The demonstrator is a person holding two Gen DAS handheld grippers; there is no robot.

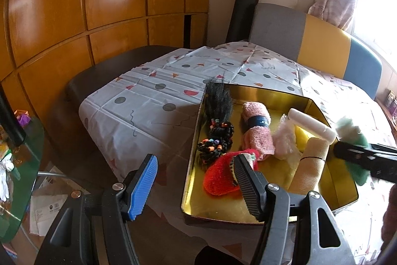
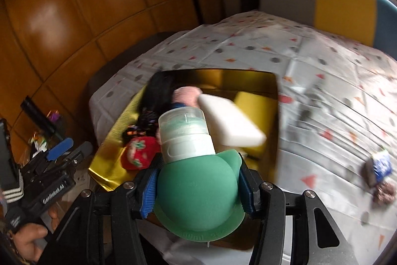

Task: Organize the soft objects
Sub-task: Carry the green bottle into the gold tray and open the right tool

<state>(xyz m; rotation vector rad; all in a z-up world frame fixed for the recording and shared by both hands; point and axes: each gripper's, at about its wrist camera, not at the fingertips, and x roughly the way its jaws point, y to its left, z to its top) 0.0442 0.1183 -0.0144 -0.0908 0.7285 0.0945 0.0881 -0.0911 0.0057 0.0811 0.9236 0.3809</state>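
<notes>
A gold metal tray sits on a worktop covered with a white patterned cloth. Most of the soft things already lie inside the tray: a black hairpiece with beaded bands, a rolled pink towel, a red knitted piece, a white foam block, a beige roll and a yellow sponge.

The right tongs are closed around a green squeezable bottle with a clear cap, held in the air above the near edge of the tray, so it appears to be on its way in.

The left tongs are wide open and hold nothing, hovering at the tray's near left corner.

Out on the cloth, well apart from the tray, a small blue and dark item lies waiting; it is too blurred to identify. By this reading, the job is mostly done, with the bottle and that item left.
</notes>
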